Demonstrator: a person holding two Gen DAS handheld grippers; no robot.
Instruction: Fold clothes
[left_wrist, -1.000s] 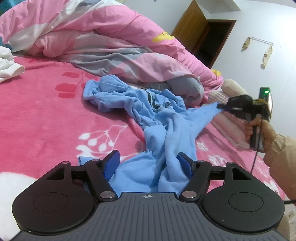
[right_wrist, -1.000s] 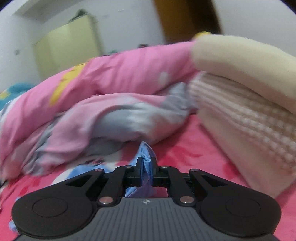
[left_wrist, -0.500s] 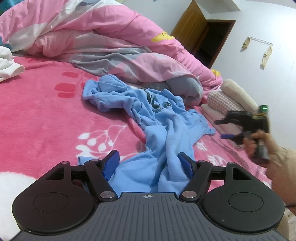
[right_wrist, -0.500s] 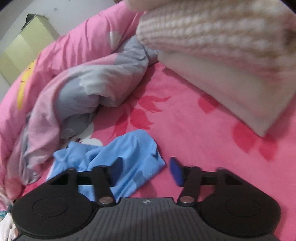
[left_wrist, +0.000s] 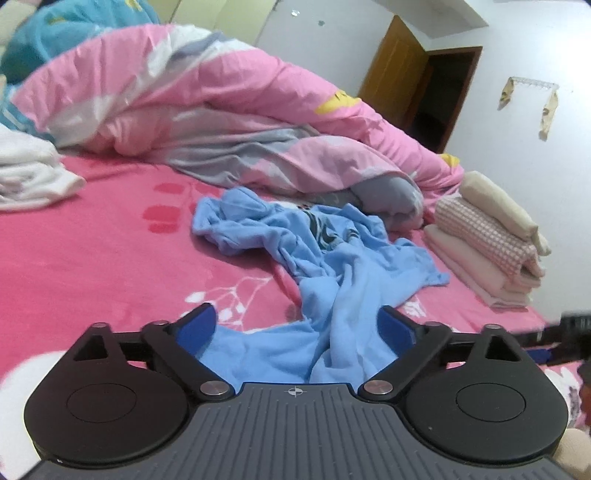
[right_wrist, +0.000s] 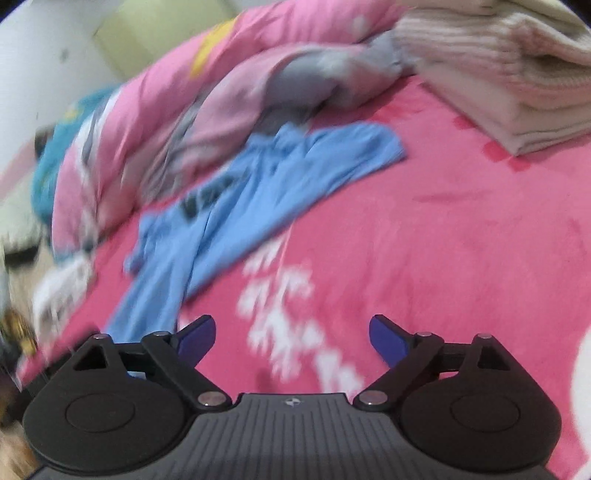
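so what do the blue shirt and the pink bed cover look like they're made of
Blue shirt: looks like thin, soft jersey knit, probably cotton; matte, and it bunches into fine limp creases. Pink bed cover: looks like plush fleece or flannel; fuzzy, slightly velvety surface with printed white and red flowers, no sharp wrinkles. Neither weave is sharp enough to be certain.

White walls (left_wrist: 535, 44), open wooden door (left_wrist: 391, 74) at one o'clock, wall hook rack (left_wrist: 532, 84) at two o'clock, pale green wardrobe (right_wrist: 155, 29) at eleven o'clock.
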